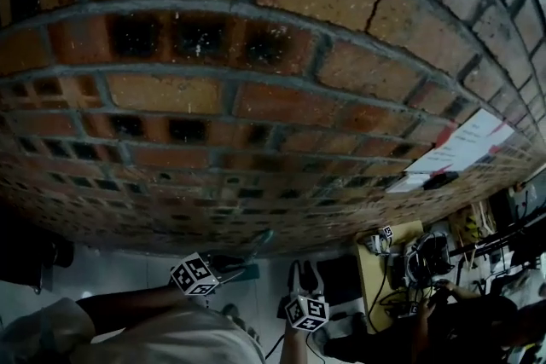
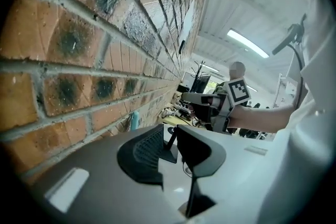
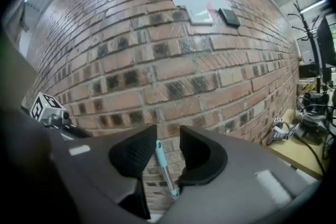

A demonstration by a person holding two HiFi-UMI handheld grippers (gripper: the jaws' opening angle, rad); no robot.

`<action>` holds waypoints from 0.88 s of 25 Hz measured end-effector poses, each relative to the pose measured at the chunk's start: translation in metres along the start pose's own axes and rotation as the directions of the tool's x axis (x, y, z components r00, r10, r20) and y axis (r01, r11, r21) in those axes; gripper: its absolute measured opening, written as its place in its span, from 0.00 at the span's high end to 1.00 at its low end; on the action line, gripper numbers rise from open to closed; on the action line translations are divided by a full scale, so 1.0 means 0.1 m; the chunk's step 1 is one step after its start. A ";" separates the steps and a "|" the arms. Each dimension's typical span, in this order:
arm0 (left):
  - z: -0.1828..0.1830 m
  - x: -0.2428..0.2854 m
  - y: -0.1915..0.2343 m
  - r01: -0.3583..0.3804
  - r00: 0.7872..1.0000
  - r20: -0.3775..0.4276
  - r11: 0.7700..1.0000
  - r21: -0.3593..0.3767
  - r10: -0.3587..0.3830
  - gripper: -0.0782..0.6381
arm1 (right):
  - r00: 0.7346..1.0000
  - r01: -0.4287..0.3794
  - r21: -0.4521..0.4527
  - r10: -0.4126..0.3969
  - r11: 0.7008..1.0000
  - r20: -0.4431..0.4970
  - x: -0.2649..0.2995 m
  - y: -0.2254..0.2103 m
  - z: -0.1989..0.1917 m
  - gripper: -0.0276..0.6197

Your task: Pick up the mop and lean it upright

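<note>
The mop's handle, a teal grip on a silver shaft, stands against the brick wall. In the right gripper view it shows in the gap between the jaws of my right gripper, which is open; the pads do not touch it. The head view has the teal tip between both grippers, low in the frame. My left gripper is open with a narrow gap and nothing in it; the teal grip lies to its left by the wall. The mop head is hidden.
White papers and a small black box hang on the wall to the right. A yellow bench with cables and gear stands at the right. A coat rack rises behind it.
</note>
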State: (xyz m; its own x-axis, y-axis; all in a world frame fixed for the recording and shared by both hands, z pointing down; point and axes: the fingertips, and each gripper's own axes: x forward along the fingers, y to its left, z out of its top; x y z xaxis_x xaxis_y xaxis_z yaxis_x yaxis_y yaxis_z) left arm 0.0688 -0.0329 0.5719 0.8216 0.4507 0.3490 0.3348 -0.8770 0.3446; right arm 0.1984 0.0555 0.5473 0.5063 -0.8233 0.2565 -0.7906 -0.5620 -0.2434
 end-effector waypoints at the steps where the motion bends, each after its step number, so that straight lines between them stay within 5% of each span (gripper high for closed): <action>1: 0.07 0.00 -0.02 0.009 1.000 0.004 1.000 0.006 -0.009 0.76 | 1.000 0.008 -0.004 -0.008 1.000 0.028 -0.09 0.02 0.13 0.75; 9: 0.66 0.28 -0.49 0.155 0.986 0.043 0.985 0.072 -0.159 0.76 | 0.978 0.119 -0.061 -0.106 0.991 0.178 -0.82 0.03 0.79 0.75; 16: 1.19 0.69 -1.16 0.292 0.949 0.070 0.944 0.156 -0.306 0.76 | 0.931 0.281 -0.063 -0.257 0.958 0.258 -1.57 -0.27 1.18 0.75; 22: 1.33 0.92 -1.65 0.378 0.917 0.059 0.906 0.192 -0.395 0.76 | 0.883 0.407 -0.042 -0.381 0.913 0.273 -2.13 -0.56 1.16 0.75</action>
State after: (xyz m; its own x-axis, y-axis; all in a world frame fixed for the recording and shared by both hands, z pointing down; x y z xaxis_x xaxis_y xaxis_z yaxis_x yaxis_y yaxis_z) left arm 0.1509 0.1311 0.4316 0.6481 0.7500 0.1323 0.7024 -0.6558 0.2766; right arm 0.1751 0.2533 0.3983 0.8424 -0.5351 0.0638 -0.5303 -0.8442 -0.0781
